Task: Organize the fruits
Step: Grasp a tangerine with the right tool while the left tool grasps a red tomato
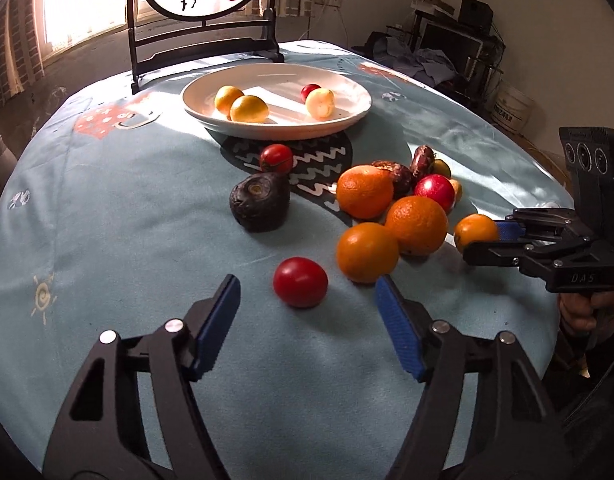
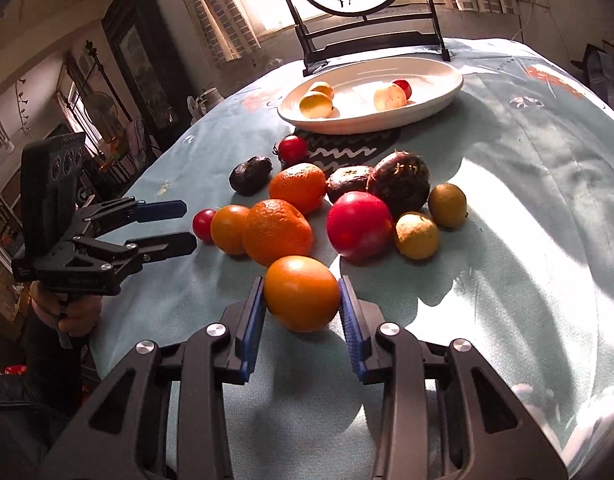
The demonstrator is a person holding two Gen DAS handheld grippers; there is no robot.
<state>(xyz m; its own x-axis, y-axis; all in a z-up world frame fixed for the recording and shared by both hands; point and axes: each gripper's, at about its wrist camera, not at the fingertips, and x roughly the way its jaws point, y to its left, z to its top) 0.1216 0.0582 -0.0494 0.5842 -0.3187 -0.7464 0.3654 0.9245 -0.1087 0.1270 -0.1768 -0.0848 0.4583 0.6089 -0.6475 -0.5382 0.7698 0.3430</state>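
Two tools work over a round worktop (image 1: 107, 216) covered in pale blue cloth. In the right wrist view, the right tool (image 2: 301, 300) sits at lower centre, its blue pads pinching a small orange (image 2: 301, 293) that rests on the cloth, one pad against each side. In the left wrist view, the left tool (image 1: 307, 292) sits at lower centre with its pads spread apart; a red tomato (image 1: 300, 282) lies on the cloth between them, touched by neither pad. Just right of the tomato, at centre right of that view, three larger oranges (image 1: 415, 224) lie clustered together, with a red apple (image 1: 435, 192) and dark purple fruit (image 1: 423, 160) behind them. A dark avocado (image 1: 261, 202) lies apart at centre, and a second, smaller tomato (image 1: 275, 158) sits behind it on a black patterned mat (image 1: 319, 160). A white plate (image 1: 347, 118) at upper centre rests partly on that mat and holds two yellow fruits (image 1: 249, 109), a pale fruit (image 1: 320, 102) and a small red fruit (image 1: 309, 91). A dark wooden stand (image 1: 203, 40) with a painted round panel rises behind the plate, at the top of the frame.
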